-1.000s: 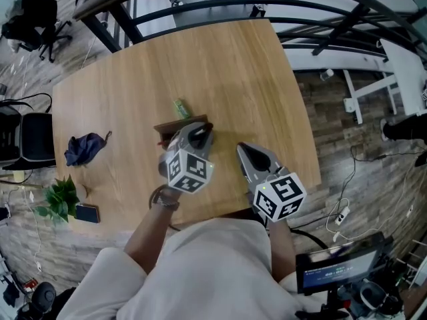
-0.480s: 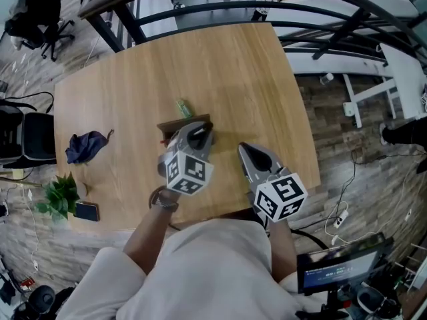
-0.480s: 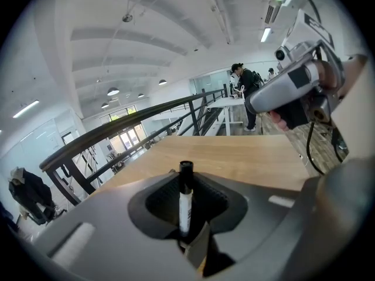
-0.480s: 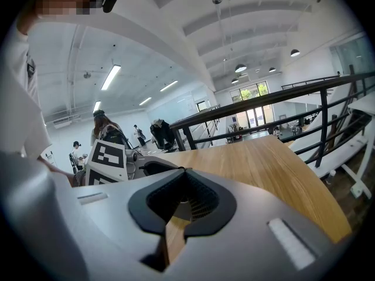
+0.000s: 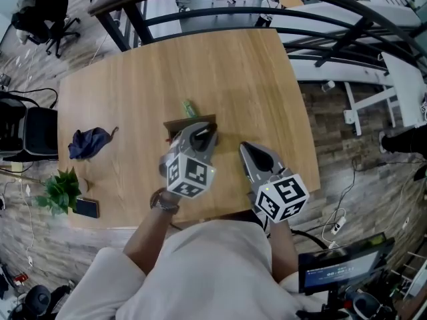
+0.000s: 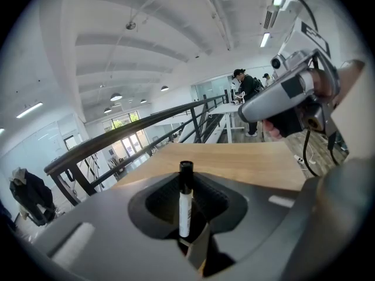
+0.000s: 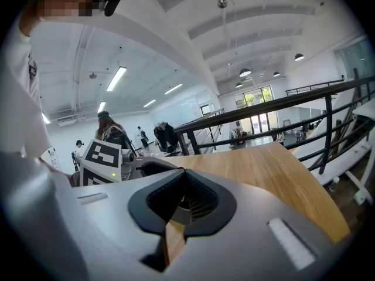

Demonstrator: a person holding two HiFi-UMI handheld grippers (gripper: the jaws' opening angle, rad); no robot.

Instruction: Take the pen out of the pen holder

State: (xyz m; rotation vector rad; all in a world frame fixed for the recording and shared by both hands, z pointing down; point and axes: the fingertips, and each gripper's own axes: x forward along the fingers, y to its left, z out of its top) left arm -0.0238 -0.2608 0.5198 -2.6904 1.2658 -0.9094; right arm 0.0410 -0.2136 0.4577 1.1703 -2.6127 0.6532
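A dark brown pen holder (image 5: 179,127) stands mid-table on the wooden table (image 5: 240,79), with a small green object (image 5: 189,109) lying just behind it. My left gripper (image 5: 202,136) is right at the holder's near right side. In the left gripper view, a pen (image 6: 185,201) with a white barrel and black cap stands upright between the jaws, which are shut on it; a brown sliver of the holder (image 6: 196,252) shows below. My right gripper (image 5: 249,151) hovers to the right near the table's front edge, shut with nothing in it (image 7: 176,215).
A dark blue cloth (image 5: 88,142) lies at the table's left. A small plant (image 5: 59,191) and a phone (image 5: 85,207) sit at the front left corner. A black railing (image 5: 200,5) runs behind the table, and a black chair (image 5: 27,132) stands to the left.
The head view has drifted slightly, so the table sits a little further right and lower. Both grippers hold about the same places at the holder.
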